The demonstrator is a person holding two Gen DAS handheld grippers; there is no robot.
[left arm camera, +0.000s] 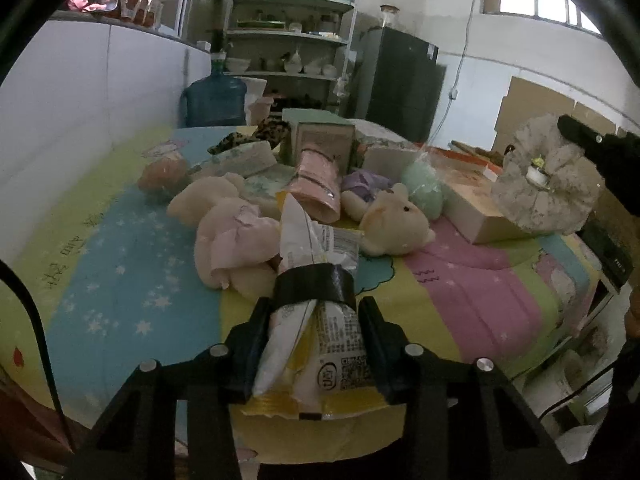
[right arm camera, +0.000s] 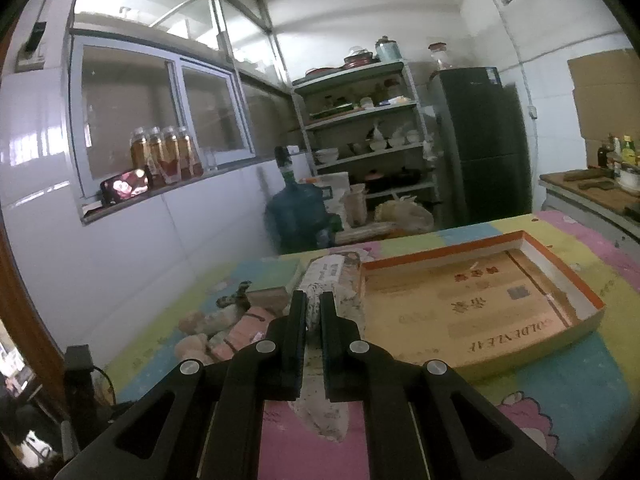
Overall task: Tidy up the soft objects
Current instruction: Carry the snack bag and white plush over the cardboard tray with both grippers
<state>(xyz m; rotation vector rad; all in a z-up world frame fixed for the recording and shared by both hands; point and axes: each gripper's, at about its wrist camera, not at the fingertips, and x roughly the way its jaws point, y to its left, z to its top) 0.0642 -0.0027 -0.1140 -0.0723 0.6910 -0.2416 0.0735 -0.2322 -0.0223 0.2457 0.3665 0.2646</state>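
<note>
My left gripper (left arm camera: 314, 280) is shut on a white and yellow crinkly packet (left arm camera: 320, 344), held above the colourful quilt (left arm camera: 120, 264). Beyond it lie a plush in a pink dress (left arm camera: 236, 244), a cream bear in purple (left arm camera: 394, 216), a pink pouch (left arm camera: 320, 184) and a green soft ball (left arm camera: 424, 188). My right gripper (right arm camera: 314, 300) is shut on a grey speckled scrunchie (right arm camera: 326, 408), which also shows in the left wrist view (left arm camera: 544, 176), held in the air at the right. An open cardboard box lid (right arm camera: 480, 304) lies just right of my right gripper.
Boxes (left arm camera: 320, 136) and folded cloths (left arm camera: 244, 156) stand at the back of the pile. A blue water jug (left arm camera: 214, 98), a shelf rack (left arm camera: 292, 40) and a dark fridge (left arm camera: 400, 80) stand behind the bed. A white wall (left arm camera: 80, 88) runs along the left.
</note>
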